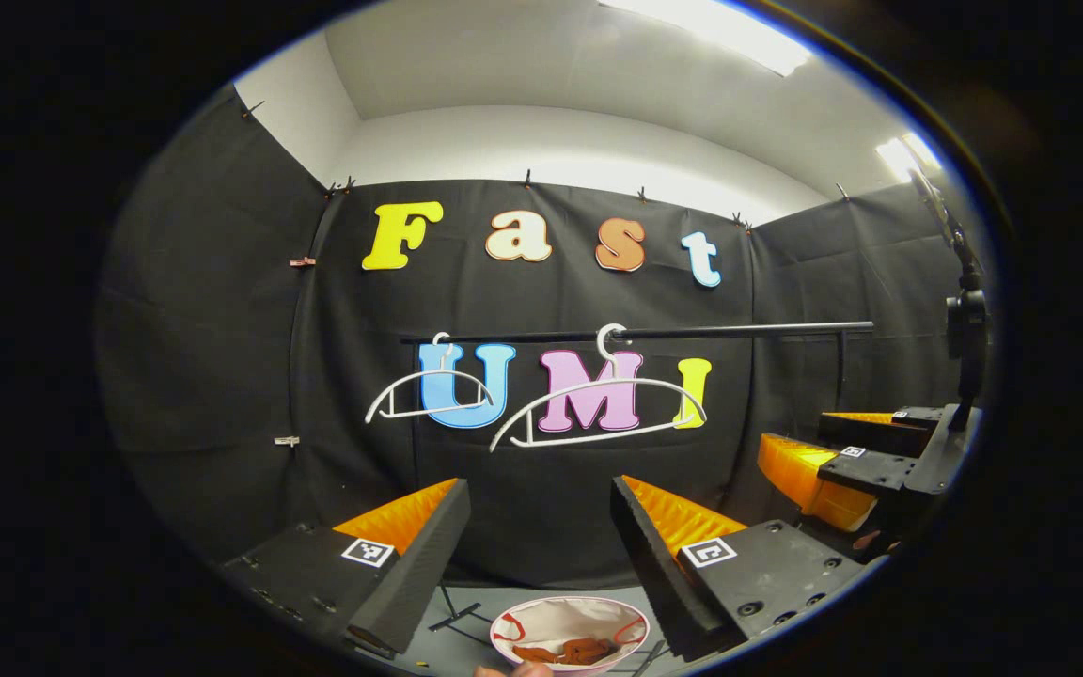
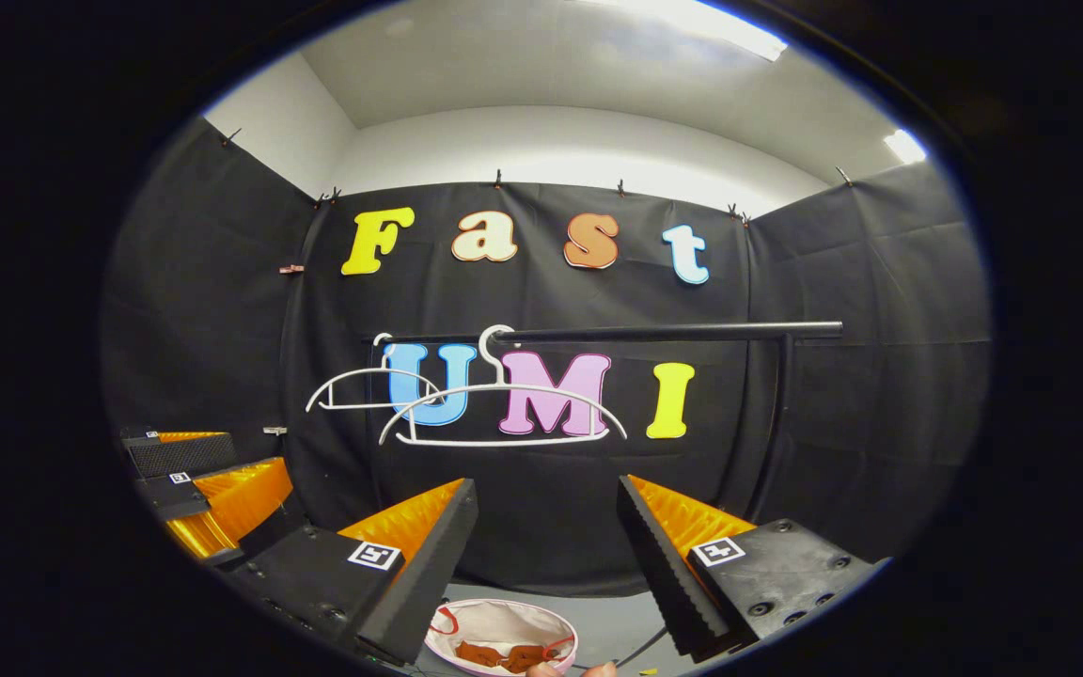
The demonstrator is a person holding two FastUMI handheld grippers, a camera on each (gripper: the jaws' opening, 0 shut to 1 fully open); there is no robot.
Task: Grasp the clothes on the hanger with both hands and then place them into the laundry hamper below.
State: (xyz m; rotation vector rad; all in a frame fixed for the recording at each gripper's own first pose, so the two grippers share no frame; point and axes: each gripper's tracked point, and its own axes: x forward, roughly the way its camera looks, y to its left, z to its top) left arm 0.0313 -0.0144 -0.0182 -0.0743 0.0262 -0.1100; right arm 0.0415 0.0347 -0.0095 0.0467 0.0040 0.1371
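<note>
- The left claw [image 1: 541, 527] stood spread, holding nothing.
- The right claw [image 2: 546, 527] stood likewise spread.
- Orange-brown clothes [image 1: 572, 650] lay inside the laundry hamper [image 1: 588, 611] below.
- Two bare hangers [image 1: 598, 409] hung on the rail [image 1: 739, 331].

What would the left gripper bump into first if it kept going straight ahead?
Probably the black wall cloth. The left gripper is open and aims under the hangers, above the hamper. Depth is unclear.

Ahead of the gripper, black cloth walls [image 1: 541, 489] enclose the booth on three sides. Above them: white plaster wall [image 1: 560, 141] and ceiling with a bright strip light [image 1: 711, 28]. Below: grey floor [image 1: 466, 630].
</note>
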